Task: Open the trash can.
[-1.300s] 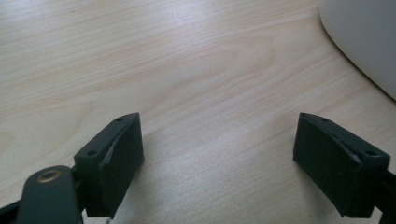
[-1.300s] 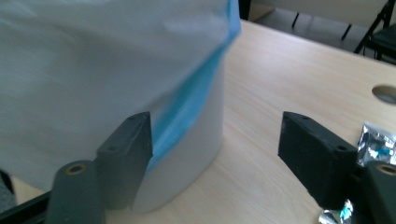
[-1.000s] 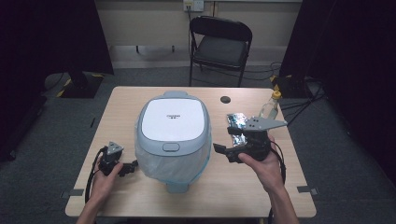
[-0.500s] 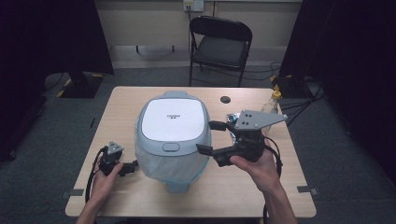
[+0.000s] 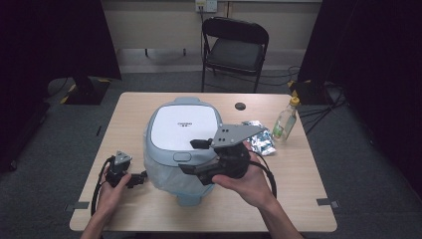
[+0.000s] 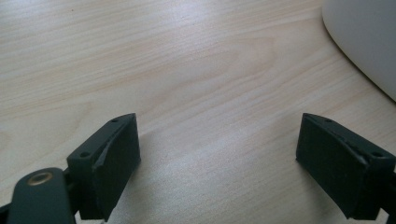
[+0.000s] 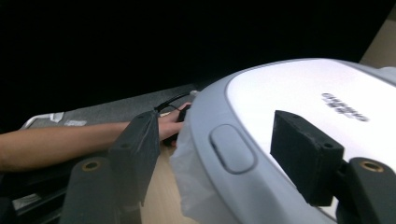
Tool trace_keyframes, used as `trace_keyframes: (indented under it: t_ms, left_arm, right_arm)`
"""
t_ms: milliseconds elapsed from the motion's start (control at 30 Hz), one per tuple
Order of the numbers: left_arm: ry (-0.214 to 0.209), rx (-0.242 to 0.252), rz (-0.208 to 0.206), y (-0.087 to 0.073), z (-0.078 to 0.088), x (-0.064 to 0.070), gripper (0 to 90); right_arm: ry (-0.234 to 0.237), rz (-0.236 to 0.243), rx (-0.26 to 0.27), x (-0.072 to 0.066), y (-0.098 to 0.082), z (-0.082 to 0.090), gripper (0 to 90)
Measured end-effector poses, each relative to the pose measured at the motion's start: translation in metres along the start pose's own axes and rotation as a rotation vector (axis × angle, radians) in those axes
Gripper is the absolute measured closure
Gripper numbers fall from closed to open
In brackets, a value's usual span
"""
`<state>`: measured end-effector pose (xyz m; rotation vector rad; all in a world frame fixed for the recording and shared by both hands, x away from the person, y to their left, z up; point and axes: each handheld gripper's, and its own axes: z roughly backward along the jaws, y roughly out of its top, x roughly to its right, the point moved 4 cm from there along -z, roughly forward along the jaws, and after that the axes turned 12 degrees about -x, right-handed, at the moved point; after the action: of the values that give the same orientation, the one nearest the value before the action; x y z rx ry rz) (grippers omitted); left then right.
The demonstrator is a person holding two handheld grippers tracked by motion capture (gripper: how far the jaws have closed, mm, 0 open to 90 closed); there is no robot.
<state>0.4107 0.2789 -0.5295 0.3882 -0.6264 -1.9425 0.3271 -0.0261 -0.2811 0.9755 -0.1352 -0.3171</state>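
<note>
The right gripper [image 5: 195, 157] hid the front right corner of the cooker [image 5: 181, 127], and its grey plate [image 5: 236, 135] covered part of the foil pack [image 5: 259, 142] behind it. In the high view the left gripper [image 5: 142, 178] was small and dark, so its jaws were hard to read there. The left gripper view showed them standing wide apart over bare table [image 6: 196, 70] with nothing between them; only a pale curved edge of the cooker [image 6: 364, 42] was cut off at 2 o'clock. In the right gripper view the cooker [image 7: 303, 121] ran off the frame at 3 and 5 o'clock, the lid lettering was blurred, and the room behind was black. The latch button [image 7: 232, 148] sat between the two jaws, which stood open and apart from the lid, pressing on nothing. The cooker stood at the table's centre, a thin plastic bag [image 5: 161, 174] hanging round its front. A bottle [image 5: 284, 122] stood at the table's 2 o'clock. Against the earlier frames, the right gripper had swung from the table's 4 o'clock side, beside the foil pack, in toward the centre and over the cooker's front edge, and its jaws had just been closing somewhat. The left hand [image 5: 113, 191] had stayed at 8 o'clock, its gripper pointing at the cooker's base.
</note>
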Motion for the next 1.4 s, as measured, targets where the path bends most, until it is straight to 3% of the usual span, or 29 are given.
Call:
trace_keyframes:
  t_ms: [167, 333, 700, 933, 1400]
  left_arm:
    - [0.000, 0.000, 0.000, 0.000, 0.000, 0.000, 13.1]
    - [0.000, 0.000, 0.002, 0.000, 0.000, 0.000, 13.1]
    - [0.001, 0.000, 0.000, 0.000, 0.000, 0.000, 13.0]
    - [0.002, 0.000, 0.003, 0.000, 0.000, 0.000, 13.0]
    - [0.008, -0.002, 0.003, 0.000, 0.000, 0.000, 12.7]
  right_arm:
    - [0.015, 0.027, -0.040, -0.011, 0.000, -0.015, 36.8]
    - [0.012, 0.028, -0.067, -0.010, -0.001, -0.023, 37.8]
    - [-0.024, 0.016, -0.076, -0.013, -0.002, -0.022, 38.2]
    - [-0.027, 0.019, -0.098, -0.014, -0.003, -0.020, 39.2]
    - [-0.014, 0.025, -0.081, -0.018, -0.007, -0.019, 40.0]
